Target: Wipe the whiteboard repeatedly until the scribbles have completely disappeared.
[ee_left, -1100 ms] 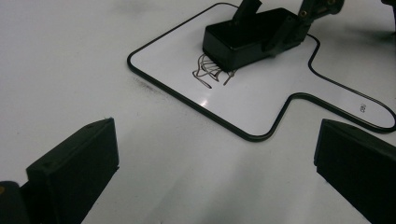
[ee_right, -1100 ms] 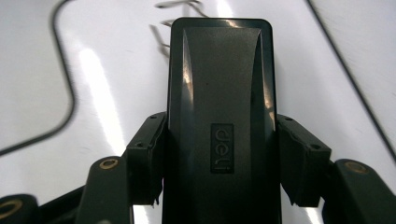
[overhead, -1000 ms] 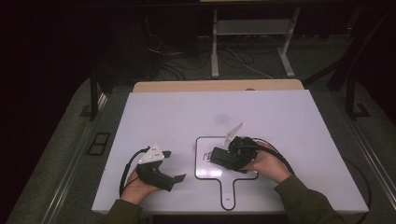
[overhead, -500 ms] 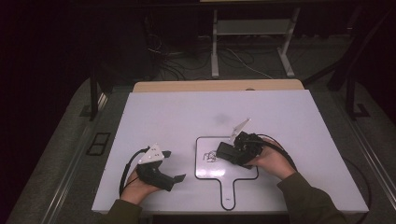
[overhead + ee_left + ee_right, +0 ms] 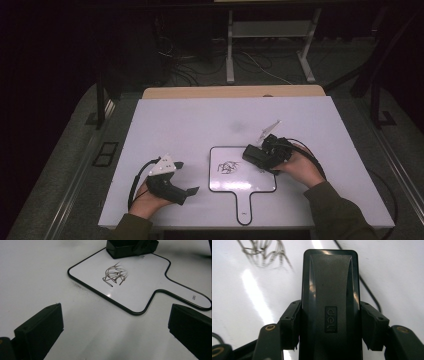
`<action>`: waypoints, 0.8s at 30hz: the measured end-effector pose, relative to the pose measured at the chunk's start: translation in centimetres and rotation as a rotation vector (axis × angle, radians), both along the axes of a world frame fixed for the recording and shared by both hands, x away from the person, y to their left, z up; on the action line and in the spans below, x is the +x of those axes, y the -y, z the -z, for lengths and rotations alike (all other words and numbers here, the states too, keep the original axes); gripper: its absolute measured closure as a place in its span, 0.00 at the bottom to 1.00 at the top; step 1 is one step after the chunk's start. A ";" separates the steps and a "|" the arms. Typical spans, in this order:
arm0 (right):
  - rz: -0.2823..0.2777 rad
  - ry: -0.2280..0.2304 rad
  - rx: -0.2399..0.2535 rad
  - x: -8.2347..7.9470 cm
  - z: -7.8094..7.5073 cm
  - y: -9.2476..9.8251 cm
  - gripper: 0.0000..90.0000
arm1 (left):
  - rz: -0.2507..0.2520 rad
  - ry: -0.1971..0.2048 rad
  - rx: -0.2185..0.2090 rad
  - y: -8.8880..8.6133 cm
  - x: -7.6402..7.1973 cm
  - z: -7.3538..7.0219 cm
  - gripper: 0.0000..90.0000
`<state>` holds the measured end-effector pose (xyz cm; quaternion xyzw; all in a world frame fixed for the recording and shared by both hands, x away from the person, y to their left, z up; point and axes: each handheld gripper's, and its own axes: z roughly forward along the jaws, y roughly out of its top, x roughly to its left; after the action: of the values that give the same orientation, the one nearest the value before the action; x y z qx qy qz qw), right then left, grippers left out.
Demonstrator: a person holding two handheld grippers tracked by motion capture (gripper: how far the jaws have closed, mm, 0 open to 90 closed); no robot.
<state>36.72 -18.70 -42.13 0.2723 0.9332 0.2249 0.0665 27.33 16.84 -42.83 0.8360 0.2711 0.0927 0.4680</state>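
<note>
Clamping a black eraser [image 5: 329, 305] between its jaws, the right gripper [image 5: 262, 155] sits over the upper right corner of the small whiteboard [image 5: 250, 181]; in the right gripper view both pads press the eraser's long sides, and its moulded logo faces the camera. A dark scribble [image 5: 228, 167] lies near the middle of the board, just left of the eraser, and appears at the top left of the right gripper view too. The board lies flat on the white table [image 5: 190, 120] with its handle toward the person.

Compared with a second ago, the right gripper and eraser have slid a little to the right across the board, from its upper middle to its right edge. The scribble, partly covered then, is now clear of the eraser. The board itself has not shifted.

Resting on the table well left of the board, the left gripper [image 5: 181, 177] keeps its earlier place. Its jaws stand wide apart with nothing between them; the left gripper view looks through the gap at the board, scribble and eraser [image 5: 131, 247] beyond.
</note>
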 end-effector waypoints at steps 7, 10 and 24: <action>-0.087 0.003 -0.004 -1.3 0.0 -2.0 0.43 | 0.000 0.002 0.001 0.0 0.0 0.0 0.00; -0.127 -0.002 -0.002 -2.1 0.0 -3.2 0.43 | 0.000 0.002 0.000 0.0 0.0 0.0 0.00; -0.066 -0.017 -0.001 -1.0 -0.1 -1.8 0.43 | 0.002 0.002 0.001 0.0 0.0 0.0 0.00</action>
<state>35.70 -16.90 -42.04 0.2434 0.9423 0.2240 0.0512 27.31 16.87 -42.81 0.8364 0.2699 0.0934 0.4679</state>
